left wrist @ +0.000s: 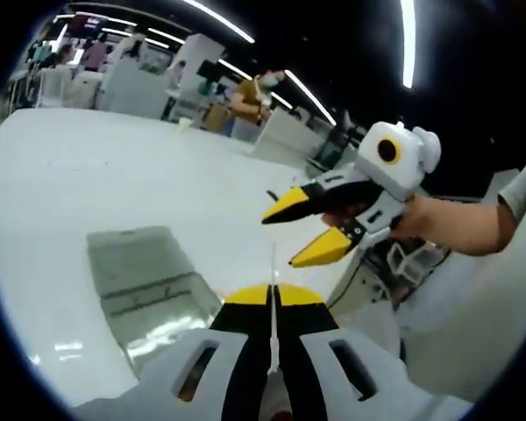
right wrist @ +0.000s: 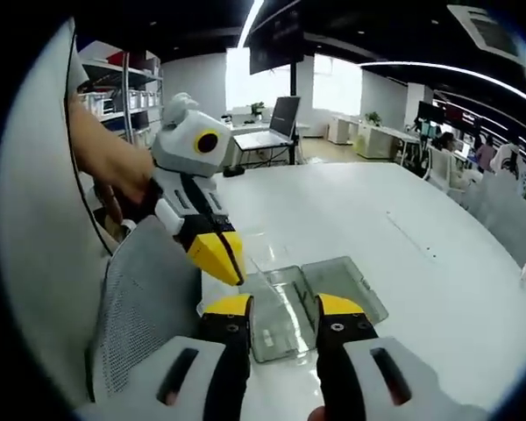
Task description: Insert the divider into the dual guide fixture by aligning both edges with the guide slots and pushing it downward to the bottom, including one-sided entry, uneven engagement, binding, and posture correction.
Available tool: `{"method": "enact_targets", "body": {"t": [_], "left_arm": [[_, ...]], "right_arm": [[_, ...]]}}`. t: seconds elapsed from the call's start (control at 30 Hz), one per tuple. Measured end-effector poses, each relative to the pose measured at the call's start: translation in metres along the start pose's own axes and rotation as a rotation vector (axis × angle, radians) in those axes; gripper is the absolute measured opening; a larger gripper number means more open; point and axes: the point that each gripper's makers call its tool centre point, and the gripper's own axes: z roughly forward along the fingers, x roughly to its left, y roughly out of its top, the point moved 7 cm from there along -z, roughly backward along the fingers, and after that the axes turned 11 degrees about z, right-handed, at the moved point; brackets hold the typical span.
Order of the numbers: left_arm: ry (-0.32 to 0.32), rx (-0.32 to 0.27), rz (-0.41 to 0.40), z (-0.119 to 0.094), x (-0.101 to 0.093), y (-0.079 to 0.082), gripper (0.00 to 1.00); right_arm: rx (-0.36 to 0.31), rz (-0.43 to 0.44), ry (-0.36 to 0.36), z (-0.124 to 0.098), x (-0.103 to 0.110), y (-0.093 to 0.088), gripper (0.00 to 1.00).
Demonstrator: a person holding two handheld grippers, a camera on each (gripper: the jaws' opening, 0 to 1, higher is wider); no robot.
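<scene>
**Divider pinched edge-on in the left tongs, above the fixture**

Divider (left wrist: 273, 298) is a thin, pale sheet seen edge-on in the left gripper view, clamped between the pressed-together jaws of the left tongs (left wrist: 273, 296) and rising a little past their yellow tips. The clear dual guide fixture (right wrist: 311, 303) lies on the white worktop (right wrist: 403, 237); in the right gripper view it sits just beyond the right tongs (right wrist: 285, 307), whose jaws stand spread and hold nothing.

The sheet looks light and stiff but thin, so it would likely flex or skid if gripped at a corner. A hold near the middle of its top edge seems best, leaving both side edges free for the slots. The plastic looks smooth and probably slippery, so a firm pinch is wise. The fixture also seems light and may slide when pushed, so the right tongs could steady it.
</scene>
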Motion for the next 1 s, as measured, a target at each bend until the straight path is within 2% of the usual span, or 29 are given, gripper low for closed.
{"method": "enact_targets", "body": {"t": [0.4, 1.0], "left_arm": [[-0.015, -0.006, 0.008, 0.001, 0.000, 0.002, 0.00], [-0.060, -0.046, 0.014, -0.003, -0.001, 0.009, 0.00]], "right_arm": [[0.011, -0.011, 0.020, 0.000, -0.001, -0.003, 0.23], [0.019, 0.028, 0.069, 0.001, -0.002, -0.014, 0.22]]}}
